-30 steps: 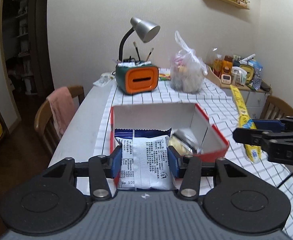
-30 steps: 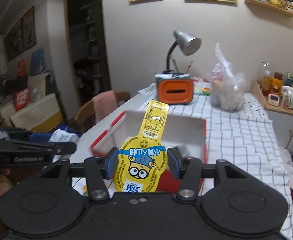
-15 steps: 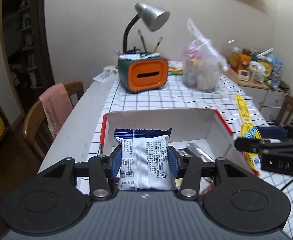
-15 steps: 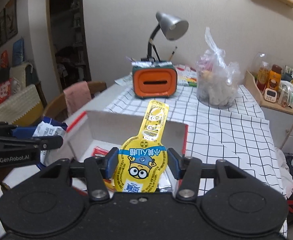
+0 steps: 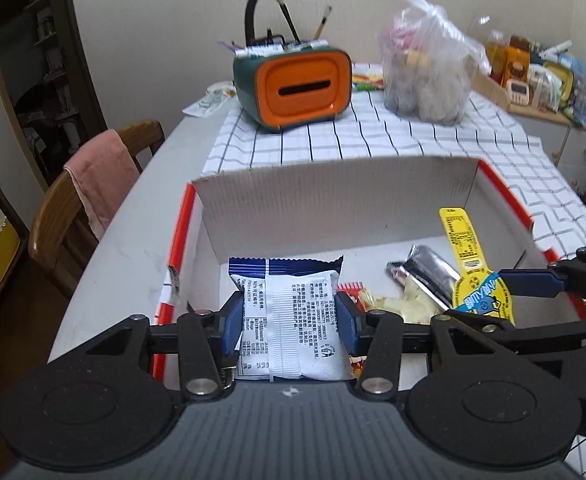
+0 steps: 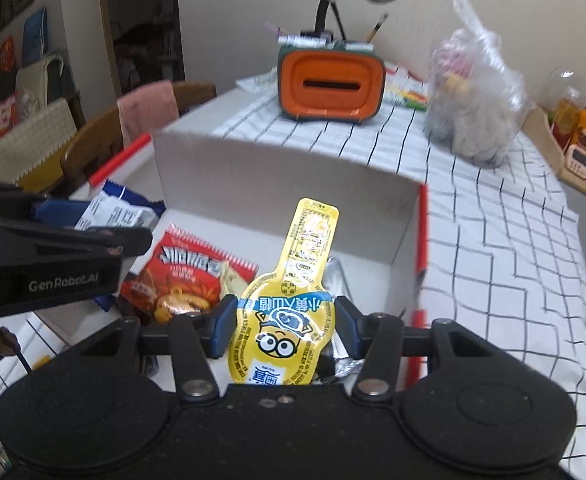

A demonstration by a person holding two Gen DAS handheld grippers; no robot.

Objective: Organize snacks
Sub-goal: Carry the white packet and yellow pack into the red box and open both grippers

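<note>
Left hand-held gripper (image 5: 289, 322) and right hand-held gripper (image 6: 285, 328) angle downward side by side, each clamped on something

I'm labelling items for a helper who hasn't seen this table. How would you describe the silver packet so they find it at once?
Start at the white cardboard box with red edges on the checked tablecloth. On its floor, toward the right, lies the silver packet. It is the only plain foil wrapper, unprinted, unlike the red snack bag beside it.

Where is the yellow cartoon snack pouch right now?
The yellow pouch is clamped in the right gripper, held over the right part of the white box, above the silver packet and right of the red snack bag.
</note>
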